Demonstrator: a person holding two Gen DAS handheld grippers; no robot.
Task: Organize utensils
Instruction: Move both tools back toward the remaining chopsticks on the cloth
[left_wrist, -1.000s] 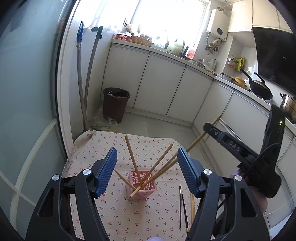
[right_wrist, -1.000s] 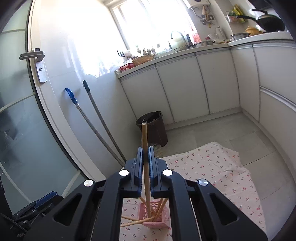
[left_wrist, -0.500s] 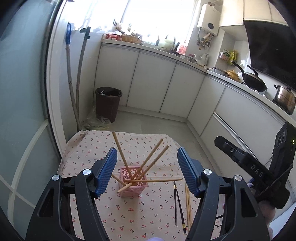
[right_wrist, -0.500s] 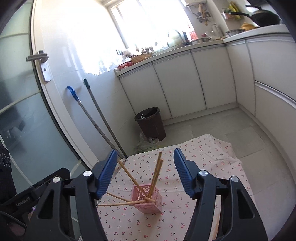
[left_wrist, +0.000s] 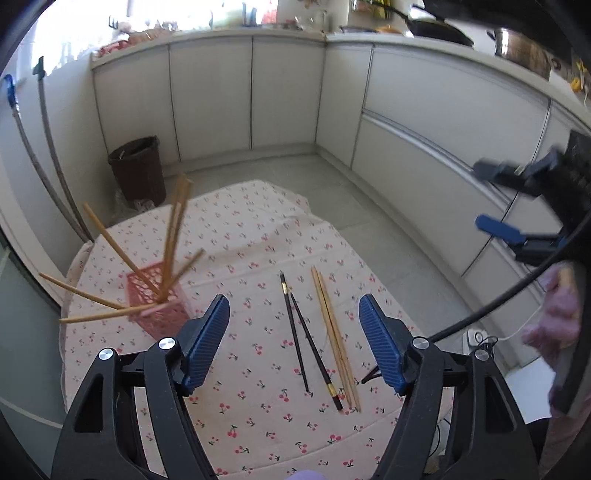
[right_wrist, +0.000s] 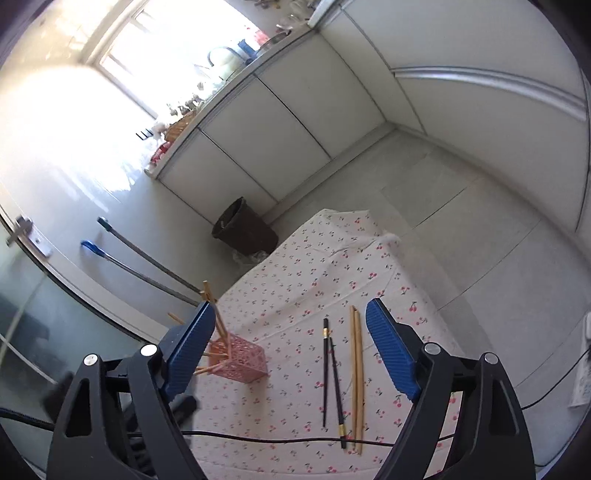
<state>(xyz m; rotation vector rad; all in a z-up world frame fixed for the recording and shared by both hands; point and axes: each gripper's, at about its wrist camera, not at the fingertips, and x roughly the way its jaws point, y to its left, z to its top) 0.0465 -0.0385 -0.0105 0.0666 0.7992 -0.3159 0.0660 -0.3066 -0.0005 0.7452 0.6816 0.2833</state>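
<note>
Bamboo and dark lacquer on cherry-print cloth. From the left wrist: left gripper (left_wrist: 293, 341) spread wide, nothing between the pads, hovering above the tablecloth (left_wrist: 258, 236); pink basket (left_wrist: 159, 301) off to its left, bristling with wooden chopsticks (left_wrist: 171, 240) leaning in all directions, some nearly horizontal; just ahead between the blue pads, black chopsticks (left_wrist: 304, 339) lying crossed near their tips, and touching-close to their right a pair of bamboo chopsticks (left_wrist: 334, 338) side by side; right gripper (left_wrist: 517, 206) visible at the far right, off the table edge, also gaping and empty. From the right wrist: right gripper (right_wrist: 290, 349) spread apart, holding nothing, tilted view down over the same cloth (right_wrist: 314, 266); pink basket (right_wrist: 240, 360) partly behind the left pad, sticks (right_wrist: 212, 301) poking up past it; black pair (right_wrist: 330, 373) and bamboo pair (right_wrist: 356, 373) lying flat between the pads, near the table's front edge, a black cable (right_wrist: 277, 437) crossing in front. Judged step: between placements, lining up for another pick from the four sticks left on the cloth. Next move, likely: descend over one stick or one pair, close across the shaft near its middle, lift clear, then lower it tip-first into the basket without knocking the loosely leaning ones out.
</note>
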